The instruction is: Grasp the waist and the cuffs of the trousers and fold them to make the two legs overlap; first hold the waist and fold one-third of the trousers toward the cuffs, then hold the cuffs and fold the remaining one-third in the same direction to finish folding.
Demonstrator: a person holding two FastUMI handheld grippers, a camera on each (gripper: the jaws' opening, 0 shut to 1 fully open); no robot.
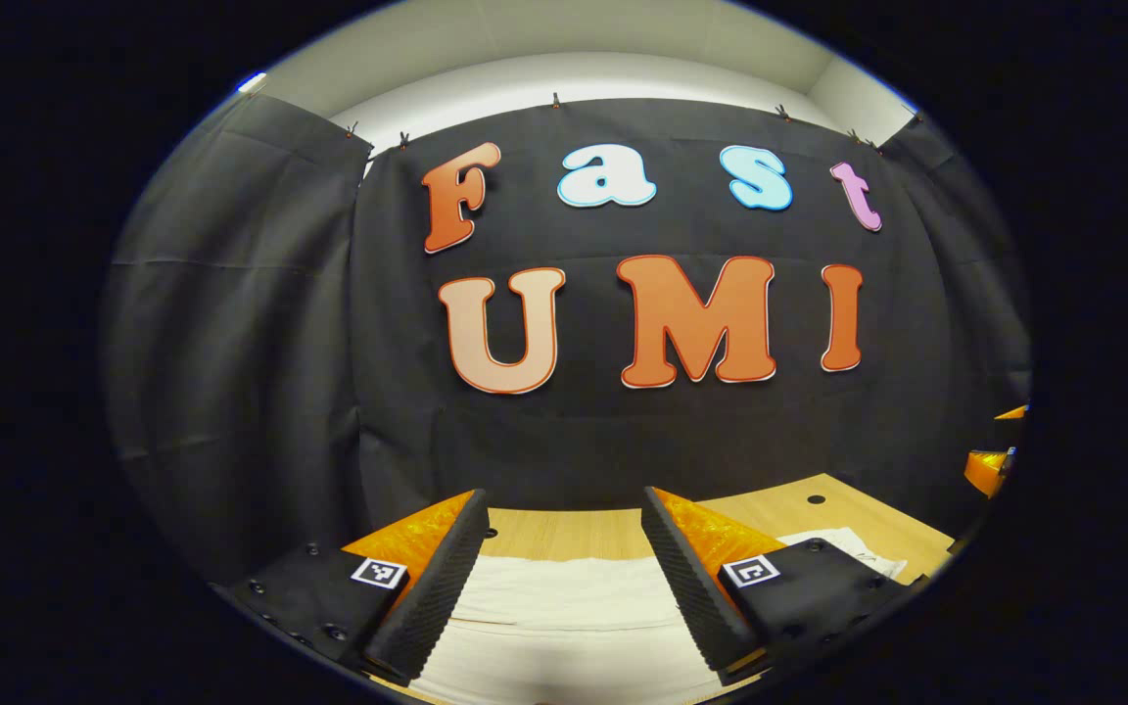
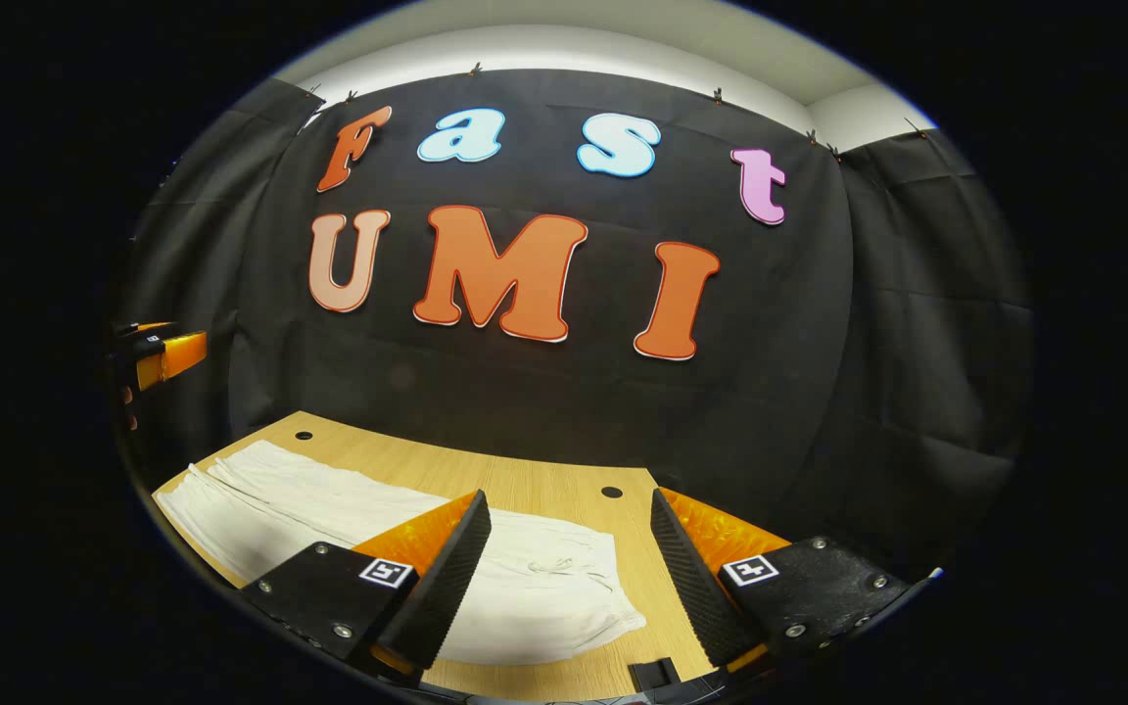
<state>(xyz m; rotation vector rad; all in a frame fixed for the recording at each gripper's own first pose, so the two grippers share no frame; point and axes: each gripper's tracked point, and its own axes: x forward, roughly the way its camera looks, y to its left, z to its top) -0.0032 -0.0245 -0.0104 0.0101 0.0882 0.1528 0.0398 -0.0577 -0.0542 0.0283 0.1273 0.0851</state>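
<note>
A light wooden table [image 2: 544, 480] with 2 small round holes [image 2: 612, 492] near its far edge carries white trousers [image 2: 349, 519] lying flat across it.

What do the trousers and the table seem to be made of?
The trousers look like thin, soft woven cloth, perhaps cotton or linen: pale, matte, with fine creases and a drawstring at the waist. The table looks like light wood or wood-look laminate: smooth, with straight grain lines and round holes; which one, I cannot tell.

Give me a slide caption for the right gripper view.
Open right gripper above white trousers lying flat on the wooden table.
</note>
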